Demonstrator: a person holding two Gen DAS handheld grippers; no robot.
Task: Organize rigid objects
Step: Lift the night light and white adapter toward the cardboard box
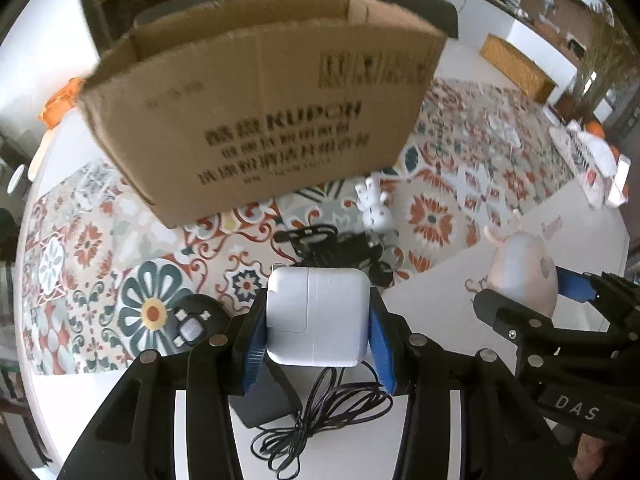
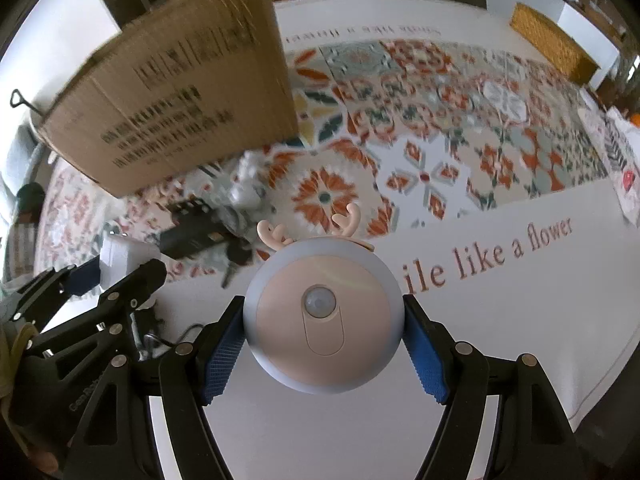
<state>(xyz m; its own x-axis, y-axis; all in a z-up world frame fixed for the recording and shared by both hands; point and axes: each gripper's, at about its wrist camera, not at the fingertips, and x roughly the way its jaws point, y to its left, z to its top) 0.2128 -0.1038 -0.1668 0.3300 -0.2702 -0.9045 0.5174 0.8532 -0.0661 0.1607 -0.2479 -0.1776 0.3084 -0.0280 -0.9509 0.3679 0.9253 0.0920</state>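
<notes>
- Left wrist view: a white power adapter (image 1: 318, 316) is clamped between the blue pads (image 1: 379, 350) of the left gripper (image 1: 318, 344), the jaws closed firmly on its two flat sides, and it is held clear of the worktop (image 1: 440, 304).
- Its thin black cable (image 1: 320, 416) is seen hanging below in a loose tangle over the white surface; whether the cable's end rests on the worktop cannot be told.
- An open cardboard box (image 1: 260, 120) stands ahead on the patterned cloth (image 1: 80, 240), which is judged the likely destination.
- A black remote (image 1: 192, 324), a small white figurine (image 1: 374, 204) and a dark bundle of cords (image 1: 332, 248) lie between the adapter and the box.
- For a clean carry, the adapter should be raised well above the box rim before being moved forward, so that the trailing cable is not snagged on the bundle or the remote.
- Right wrist view: a round night light (image 2: 323, 320) with small antlers (image 2: 276, 236) and a sensor on its face is gripped by the right gripper (image 2: 323, 346), the jaws set fairly wide against its curved sides.
- The light is held above the white worktop (image 2: 520, 320), near the printed lettering, with the box (image 2: 172, 96) up and to the left.
- Because only the round flanks are contacted, a steady level grip is advised, and release should be made low inside the box.
- The left gripper (image 2: 120, 276) is close beside it, so the two loads should be brought in one after the other.
</notes>
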